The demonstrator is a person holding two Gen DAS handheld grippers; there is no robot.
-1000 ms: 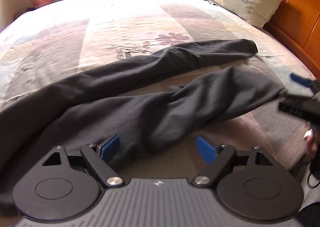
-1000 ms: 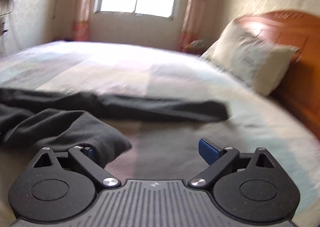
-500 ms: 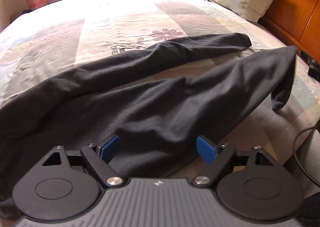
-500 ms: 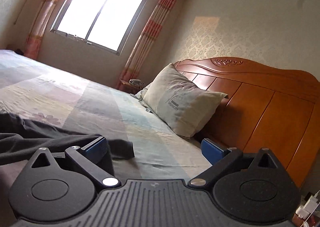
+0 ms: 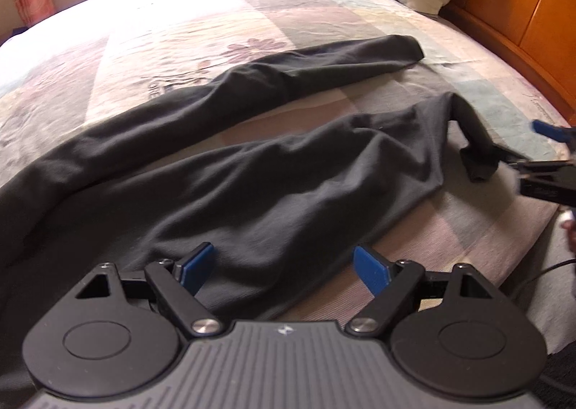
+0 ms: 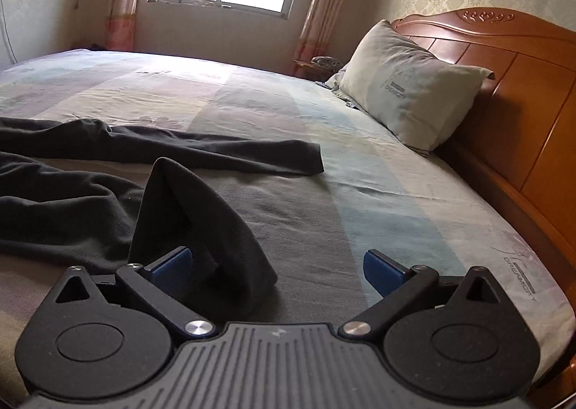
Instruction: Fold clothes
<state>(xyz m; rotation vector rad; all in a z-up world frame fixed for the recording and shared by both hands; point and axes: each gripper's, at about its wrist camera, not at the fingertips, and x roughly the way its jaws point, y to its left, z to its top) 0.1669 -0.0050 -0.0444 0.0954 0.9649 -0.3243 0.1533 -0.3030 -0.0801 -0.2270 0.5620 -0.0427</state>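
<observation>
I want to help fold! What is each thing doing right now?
black trousers: spread on the bed, not folded, near leg's end bent over.
left gripper: open, over the trousers, holding nothing.
right gripper: open, the leg's end lies loose between its jaws.
pillow: leaning on the headboard.

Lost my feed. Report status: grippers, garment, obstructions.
Left gripper open over the near leg. Right gripper open, hem of black trousers propped against one pad, unclamped. Trousers unfolded, legs splayed on bed. Nothing in the way.
</observation>
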